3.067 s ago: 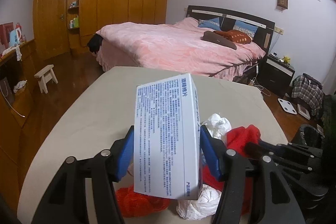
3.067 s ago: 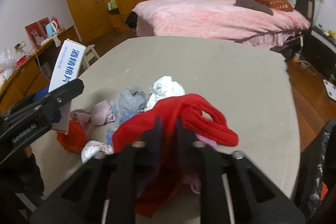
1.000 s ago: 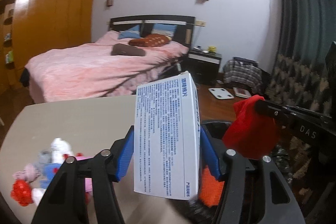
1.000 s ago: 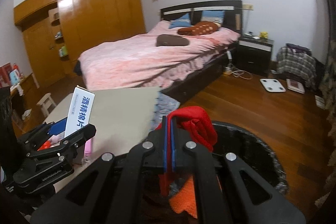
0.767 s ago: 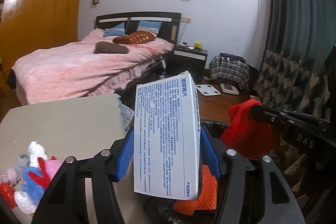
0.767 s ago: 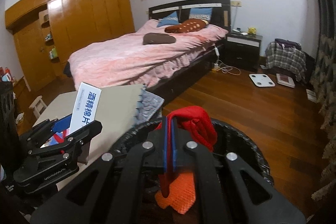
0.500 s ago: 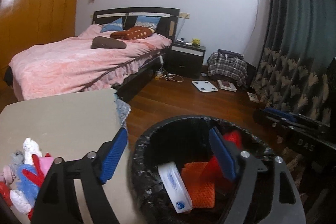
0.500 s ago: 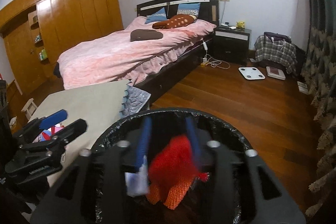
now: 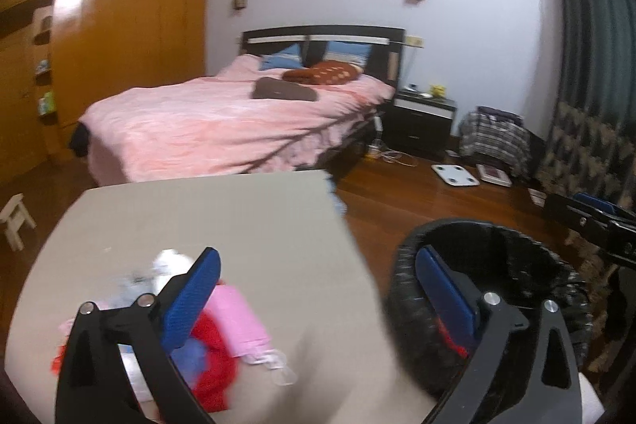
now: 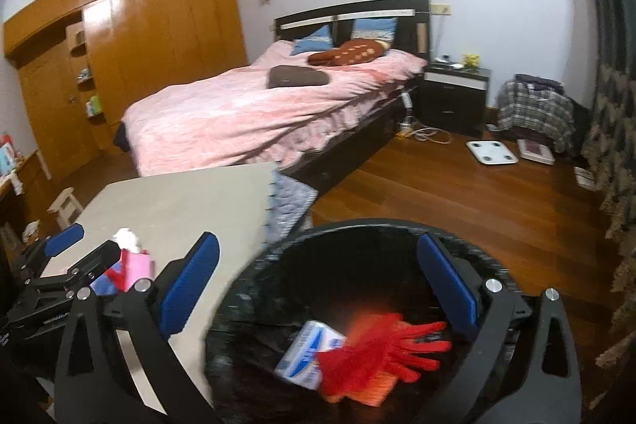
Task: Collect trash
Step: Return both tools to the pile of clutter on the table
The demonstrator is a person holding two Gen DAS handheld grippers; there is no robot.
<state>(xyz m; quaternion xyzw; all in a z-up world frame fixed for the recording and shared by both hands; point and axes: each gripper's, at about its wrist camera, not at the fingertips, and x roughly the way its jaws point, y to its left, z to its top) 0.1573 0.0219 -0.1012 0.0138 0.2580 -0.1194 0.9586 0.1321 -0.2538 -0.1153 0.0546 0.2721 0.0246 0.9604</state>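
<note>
My right gripper (image 10: pixel 318 277) hangs over the black lined trash bin (image 10: pixel 357 224), its jaws opening with nothing between them. At the bin's bottom lie the white and blue box (image 10: pixel 308 350), a red glove (image 10: pixel 383 346) and an orange piece (image 10: pixel 371 398). My left gripper (image 9: pixel 318 285) is over the beige table's (image 9: pixel 238 225) right edge, jaws opening and empty. Under its left finger sits the trash pile (image 9: pixel 222 336) of pink, red, blue and white pieces. The bin (image 9: pixel 477 225) stands right of the table. The left gripper (image 10: pixel 59 265) and pile (image 10: pixel 131 261) also show in the right wrist view.
A pink bed (image 9: pixel 222 122) stands beyond the table, with a dark nightstand (image 9: pixel 421 122) and a white scale (image 9: pixel 455 175) on the wood floor. A small stool (image 9: pixel 14 221) is at far left. Patterned curtain (image 9: pixel 588 146) hangs behind the bin.
Both grippers opened: the box dropped from the left one and the red glove from the right one into the bin. The left gripper then swung left, back over the table.
</note>
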